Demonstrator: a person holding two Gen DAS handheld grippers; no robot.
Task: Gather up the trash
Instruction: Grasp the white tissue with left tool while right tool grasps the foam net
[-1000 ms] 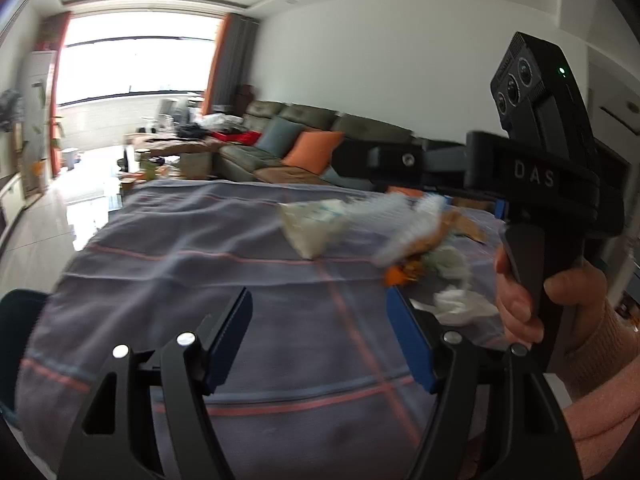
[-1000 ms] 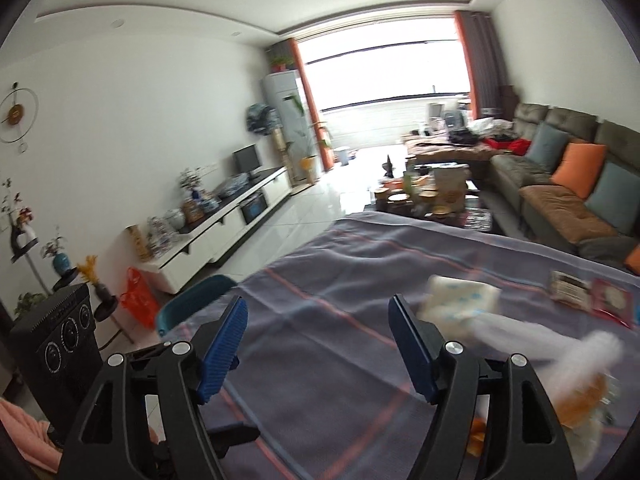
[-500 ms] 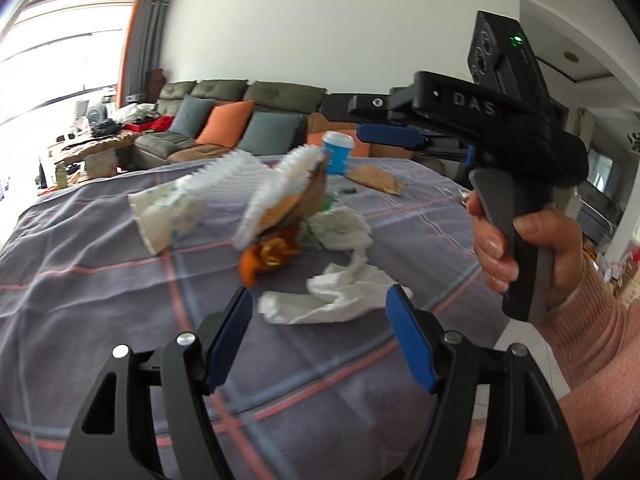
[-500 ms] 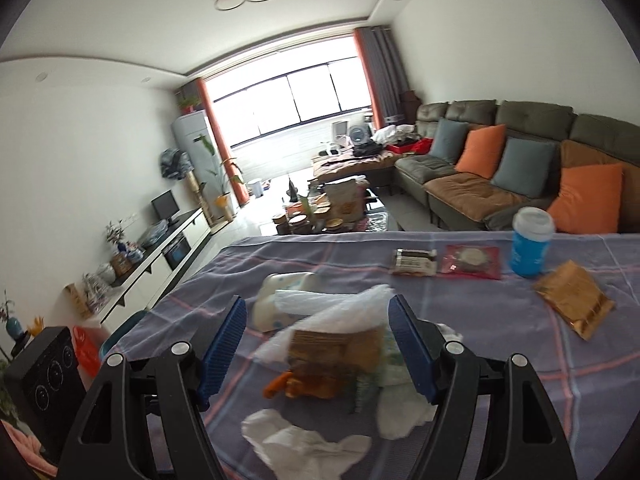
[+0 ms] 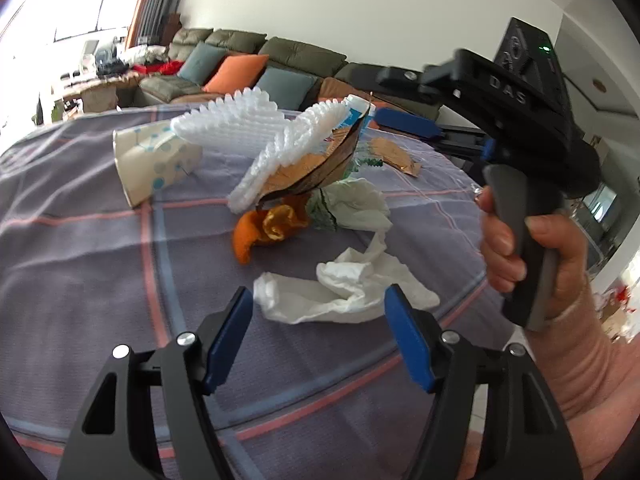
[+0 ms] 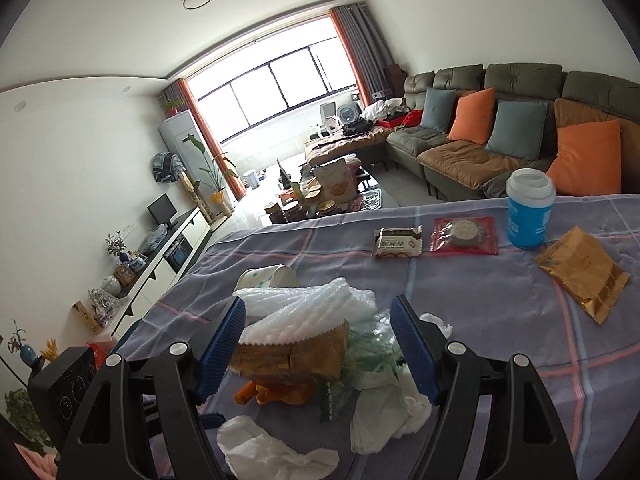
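A heap of trash lies on the checked tablecloth (image 5: 80, 264): white foam netting (image 5: 256, 136) over a brown paper wrapper (image 5: 312, 176), orange peel (image 5: 264, 228), a tipped paper cup (image 5: 156, 164) and a crumpled white tissue (image 5: 344, 296). My left gripper (image 5: 320, 320) hovers low over the tissue, its jaws closing, with the tissue's near edge between the pads but untouched. My right gripper (image 6: 316, 344) stands open above the foam netting (image 6: 308, 308) and brown wrapper (image 6: 292, 356), straddling them without contact. Orange peel (image 6: 276, 394) and tissue (image 6: 272, 452) lie below it.
Further back on the table are a blue cup with a white lid (image 6: 530, 216), a gold packet (image 6: 580, 272), a red packet (image 6: 464, 236) and a snack bar packet (image 6: 398, 242). A hand (image 5: 532, 248) holds the right gripper's handle beside the table's right edge. A sofa (image 6: 500, 132) stands behind.
Both views have swung from the room down onto the trash heap. Both grippers came closer to it and lower. The left jaws have narrowed a little.
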